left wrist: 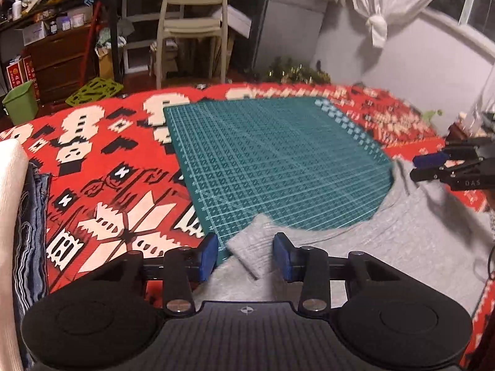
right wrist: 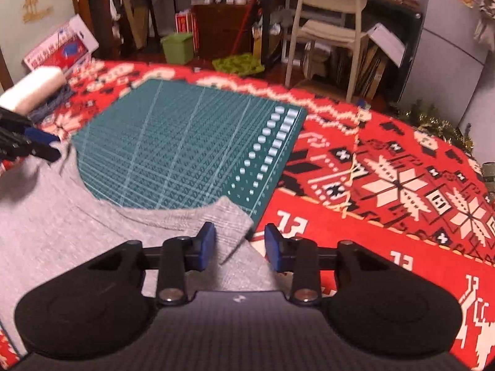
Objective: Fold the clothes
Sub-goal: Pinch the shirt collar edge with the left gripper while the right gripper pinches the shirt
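Left wrist view: left gripper [left wrist: 244, 255] spread wide, blue pads [left wrist: 208, 256] on either side of a turned-up corner of the grey garment [left wrist: 386, 241], not pinching it.
Right wrist view: right gripper [right wrist: 239, 247] also spread, its pads astride the garment's other corner by the mat edge.
Garment: lying on the near part of the green mat [left wrist: 278, 160] and the red cloth [left wrist: 102, 185], curved edge across the mat.
Far left: white roll [right wrist: 34, 88] on blue folded fabric [left wrist: 31, 232].
Behind: chair [left wrist: 191, 21], green bin [right wrist: 178, 48].
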A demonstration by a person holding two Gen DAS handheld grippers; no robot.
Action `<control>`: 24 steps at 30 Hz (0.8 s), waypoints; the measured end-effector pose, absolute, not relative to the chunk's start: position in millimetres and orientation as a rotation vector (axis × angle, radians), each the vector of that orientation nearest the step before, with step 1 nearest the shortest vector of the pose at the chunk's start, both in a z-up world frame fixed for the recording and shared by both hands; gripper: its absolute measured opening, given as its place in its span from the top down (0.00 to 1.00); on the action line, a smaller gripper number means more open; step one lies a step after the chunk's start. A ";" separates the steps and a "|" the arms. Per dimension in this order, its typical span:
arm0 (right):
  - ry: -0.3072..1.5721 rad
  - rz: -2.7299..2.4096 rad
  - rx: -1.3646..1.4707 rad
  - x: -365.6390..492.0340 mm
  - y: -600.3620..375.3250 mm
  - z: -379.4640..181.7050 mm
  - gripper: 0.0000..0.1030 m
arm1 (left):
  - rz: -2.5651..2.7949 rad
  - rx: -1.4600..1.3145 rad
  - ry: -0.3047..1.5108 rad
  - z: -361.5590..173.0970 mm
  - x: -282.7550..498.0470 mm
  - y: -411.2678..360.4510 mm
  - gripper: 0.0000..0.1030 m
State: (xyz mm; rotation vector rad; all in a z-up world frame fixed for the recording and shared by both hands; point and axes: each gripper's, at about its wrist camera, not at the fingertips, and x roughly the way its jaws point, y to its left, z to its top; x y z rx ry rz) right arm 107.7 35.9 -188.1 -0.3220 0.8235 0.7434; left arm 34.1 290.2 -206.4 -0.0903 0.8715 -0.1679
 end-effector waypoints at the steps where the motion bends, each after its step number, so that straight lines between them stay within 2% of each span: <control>1: 0.830 0.754 -0.319 108.9 37.0 -189.8 0.67 | -0.175 -0.085 0.876 -206.8 34.6 290.0 0.62; 2: 0.833 0.764 -0.316 108.6 37.7 -190.4 0.75 | -0.182 -0.070 0.877 -206.5 34.6 289.1 0.62; 5: 0.832 0.784 -0.325 104.7 41.3 -191.1 0.90 | -0.204 -0.042 0.893 -205.3 34.2 285.3 0.64; 7: 0.817 0.778 -0.348 99.7 45.5 -190.0 0.94 | -0.223 -0.047 0.905 -204.2 34.0 283.6 0.83; 8: 0.810 0.775 -0.359 97.3 47.6 -189.5 0.95 | -0.228 -0.046 0.907 -203.6 33.9 282.5 0.85; 12: 0.788 0.761 -0.376 96.8 51.5 -186.4 0.96 | -0.209 0.013 0.882 -199.8 33.3 274.4 0.91; 24: 0.787 0.706 -0.318 167.5 71.4 -184.3 0.96 | -0.123 -0.013 0.865 -197.9 92.4 296.2 0.91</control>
